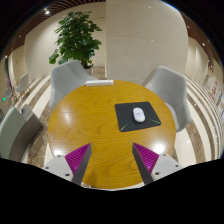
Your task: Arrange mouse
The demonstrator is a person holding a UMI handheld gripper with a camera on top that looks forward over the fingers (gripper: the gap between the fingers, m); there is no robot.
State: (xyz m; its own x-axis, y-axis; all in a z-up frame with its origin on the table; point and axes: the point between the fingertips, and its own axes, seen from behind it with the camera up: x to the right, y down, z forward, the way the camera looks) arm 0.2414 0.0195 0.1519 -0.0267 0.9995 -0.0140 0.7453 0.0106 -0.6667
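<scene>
A white mouse [138, 115] lies on a dark rectangular mouse mat [139, 116] on the right part of a round wooden table [95, 125]. My gripper [111, 162] is open and empty, its two fingers with magenta pads [77, 157] wide apart over the table's near edge. The mouse is well beyond the fingers, ahead of the right one. Only bare wood lies between the fingers.
Two grey chairs stand at the table's far side, one far left [68, 78] and one far right [163, 84]. A potted green plant [77, 38] stands behind them. A flat white object [98, 83] lies at the table's far edge.
</scene>
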